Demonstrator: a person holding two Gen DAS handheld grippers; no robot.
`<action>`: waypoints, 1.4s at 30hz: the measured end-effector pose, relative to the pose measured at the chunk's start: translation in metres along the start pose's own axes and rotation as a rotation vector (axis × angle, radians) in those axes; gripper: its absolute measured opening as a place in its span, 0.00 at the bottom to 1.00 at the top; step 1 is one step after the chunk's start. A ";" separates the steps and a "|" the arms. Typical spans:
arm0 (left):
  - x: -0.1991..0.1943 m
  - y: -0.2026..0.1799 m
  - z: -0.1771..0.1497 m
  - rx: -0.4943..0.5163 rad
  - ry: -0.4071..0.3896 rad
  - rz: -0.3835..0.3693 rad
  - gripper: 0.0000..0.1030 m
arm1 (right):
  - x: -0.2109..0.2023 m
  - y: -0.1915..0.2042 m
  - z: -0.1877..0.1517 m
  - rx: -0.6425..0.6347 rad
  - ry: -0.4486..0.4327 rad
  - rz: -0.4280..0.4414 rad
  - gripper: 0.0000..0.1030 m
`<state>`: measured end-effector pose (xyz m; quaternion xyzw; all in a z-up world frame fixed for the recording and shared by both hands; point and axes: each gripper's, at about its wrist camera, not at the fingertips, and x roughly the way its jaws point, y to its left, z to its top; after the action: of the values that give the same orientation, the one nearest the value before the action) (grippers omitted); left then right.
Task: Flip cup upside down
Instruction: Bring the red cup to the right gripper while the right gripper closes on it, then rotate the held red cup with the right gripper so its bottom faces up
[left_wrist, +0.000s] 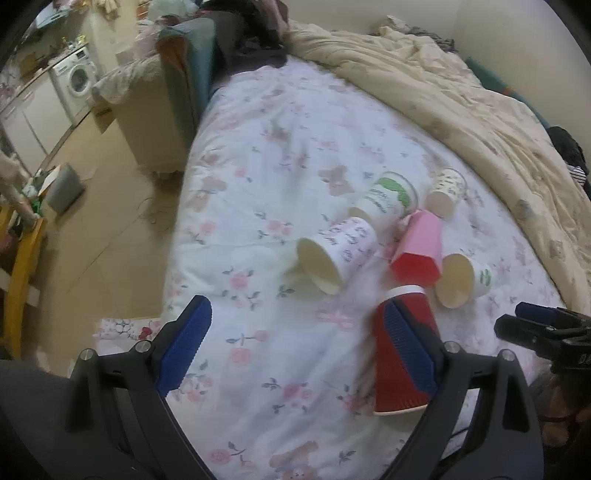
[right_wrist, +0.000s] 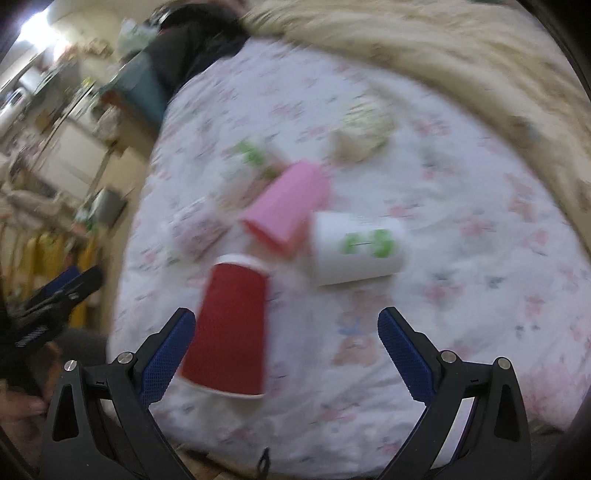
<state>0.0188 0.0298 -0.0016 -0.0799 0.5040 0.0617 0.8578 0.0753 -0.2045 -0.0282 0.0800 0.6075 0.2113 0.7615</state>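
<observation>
A red ribbed paper cup (left_wrist: 402, 354) stands upside down on the floral bedsheet (left_wrist: 280, 177), wide rim down. My left gripper (left_wrist: 299, 343) is open; its right finger (left_wrist: 410, 350) lies in front of the red cup. In the right wrist view, which is blurred, the red cup (right_wrist: 229, 328) sits just inside my open right gripper (right_wrist: 286, 354), near its left finger (right_wrist: 166, 354). The right gripper also shows in the left wrist view (left_wrist: 532, 325) at the far right.
Several cups lie on their sides behind the red one: a white patterned cup (left_wrist: 336, 254), a pink cup (left_wrist: 417, 247), a white cup with green print (left_wrist: 461, 277), two more further back (left_wrist: 388, 199). A beige duvet (left_wrist: 480, 110) is bunched at the back right. The bed edge and floor (left_wrist: 103, 229) lie left.
</observation>
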 end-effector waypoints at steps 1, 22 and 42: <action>0.000 0.003 0.000 -0.012 0.006 -0.007 0.90 | 0.007 0.005 0.005 0.005 0.042 0.016 0.98; 0.007 0.011 0.000 -0.070 0.091 -0.067 0.90 | 0.133 0.016 0.033 0.178 0.437 0.005 0.69; 0.004 -0.004 -0.003 -0.022 0.034 -0.074 0.90 | -0.001 0.004 0.014 0.063 0.097 0.214 0.68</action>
<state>0.0191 0.0258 -0.0063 -0.1091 0.5143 0.0341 0.8500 0.0879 -0.1993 -0.0220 0.1580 0.6379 0.2758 0.7015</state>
